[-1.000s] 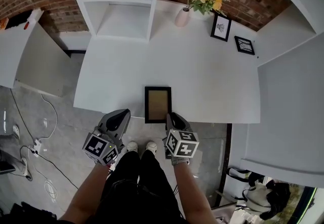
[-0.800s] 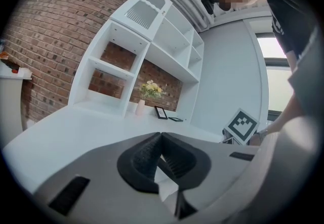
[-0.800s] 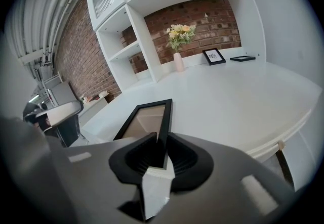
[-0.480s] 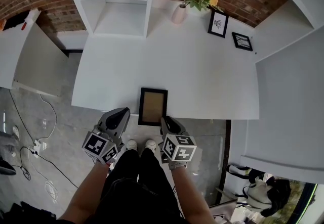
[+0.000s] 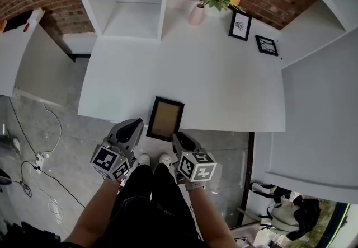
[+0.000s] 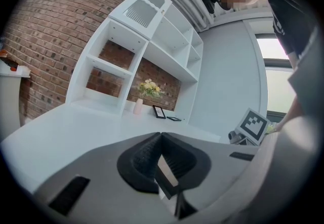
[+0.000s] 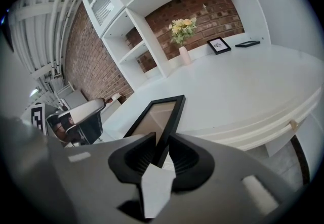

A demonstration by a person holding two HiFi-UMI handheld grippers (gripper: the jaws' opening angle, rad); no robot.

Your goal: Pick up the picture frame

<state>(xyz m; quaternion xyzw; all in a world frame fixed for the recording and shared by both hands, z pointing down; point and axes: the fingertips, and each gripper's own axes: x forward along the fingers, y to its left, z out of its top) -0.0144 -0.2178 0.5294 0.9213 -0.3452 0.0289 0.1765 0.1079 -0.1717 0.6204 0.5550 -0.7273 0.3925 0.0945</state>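
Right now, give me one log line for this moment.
picture frame overhanging table edge | right gripper jaws opening, frame edge between them | left gripper jaws together

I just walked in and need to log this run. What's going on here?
A person stands at a white table with a gripper in each hand. The right gripper has one side rail of the black picture frame between its jaws, which are opening. The frame lies flat, jutting over the table's near edge, not yet lifted. The left gripper hangs beside it, jaws together and empty.
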